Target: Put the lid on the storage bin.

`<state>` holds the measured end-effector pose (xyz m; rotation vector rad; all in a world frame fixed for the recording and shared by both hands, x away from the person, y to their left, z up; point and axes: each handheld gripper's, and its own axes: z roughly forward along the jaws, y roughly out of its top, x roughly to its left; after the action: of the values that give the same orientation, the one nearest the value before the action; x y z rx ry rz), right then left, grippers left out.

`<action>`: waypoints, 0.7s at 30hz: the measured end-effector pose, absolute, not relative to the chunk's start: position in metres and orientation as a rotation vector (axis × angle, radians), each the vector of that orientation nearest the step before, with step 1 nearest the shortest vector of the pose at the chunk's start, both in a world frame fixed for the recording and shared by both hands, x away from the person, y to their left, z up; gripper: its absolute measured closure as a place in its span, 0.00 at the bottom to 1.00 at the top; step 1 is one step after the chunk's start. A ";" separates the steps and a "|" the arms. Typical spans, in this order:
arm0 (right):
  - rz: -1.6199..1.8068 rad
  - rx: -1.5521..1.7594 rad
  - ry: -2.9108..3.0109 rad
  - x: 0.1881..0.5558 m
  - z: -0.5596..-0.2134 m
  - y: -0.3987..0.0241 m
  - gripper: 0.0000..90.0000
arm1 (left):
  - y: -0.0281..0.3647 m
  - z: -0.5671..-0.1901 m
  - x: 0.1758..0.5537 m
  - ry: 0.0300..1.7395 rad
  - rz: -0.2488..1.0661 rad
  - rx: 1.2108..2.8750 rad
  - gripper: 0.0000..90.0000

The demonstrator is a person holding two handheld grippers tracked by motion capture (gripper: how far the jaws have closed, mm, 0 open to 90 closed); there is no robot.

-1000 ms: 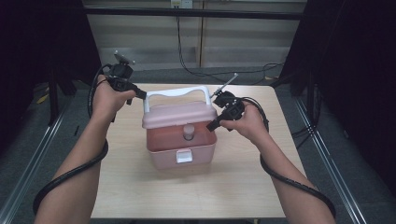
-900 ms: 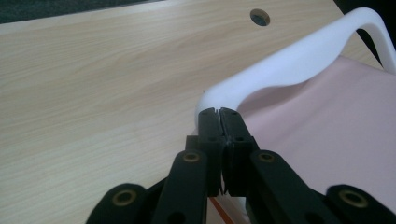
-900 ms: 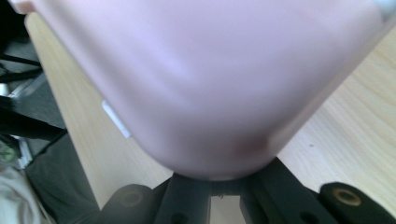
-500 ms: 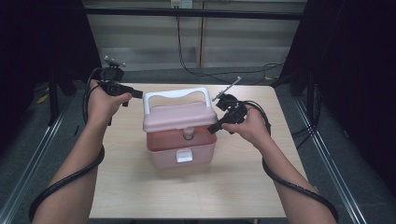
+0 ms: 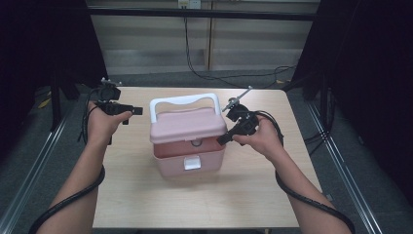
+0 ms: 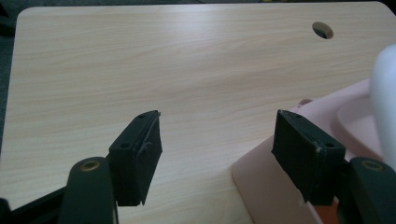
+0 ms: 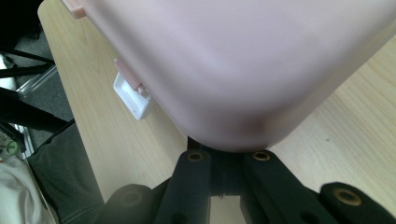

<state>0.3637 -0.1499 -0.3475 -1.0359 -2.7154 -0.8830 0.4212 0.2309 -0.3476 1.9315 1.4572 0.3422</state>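
The right gripper (image 5: 225, 140) pinches the pink box's lid (image 5: 187, 124); left of the box, the left gripper (image 5: 138, 111), just opening, is spread and empty.

Pink box (image 5: 187, 146) with white handle (image 5: 185, 101) and white latch (image 5: 192, 162); pale wood-grain table (image 5: 146, 195); black tools.

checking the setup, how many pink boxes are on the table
1: the pink box stands mid-table, lid ajar, white handle up. Nothing else like it shows.
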 end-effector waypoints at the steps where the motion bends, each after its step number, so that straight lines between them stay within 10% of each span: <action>1: -0.881 -1.032 -2.717 0.363 -0.348 -0.150 1.00 | 0.233 -0.351 0.420 1.459 0.335 1.932 0.36; 21: -0.871 -1.011 -2.743 0.356 -0.352 -0.148 0.98 | 0.242 -0.413 0.403 1.488 0.275 1.937 0.32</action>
<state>0.3563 -0.1482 -0.3515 -1.0109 -2.7433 -0.8710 0.4026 0.2419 -0.4133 1.9366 1.4882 0.2749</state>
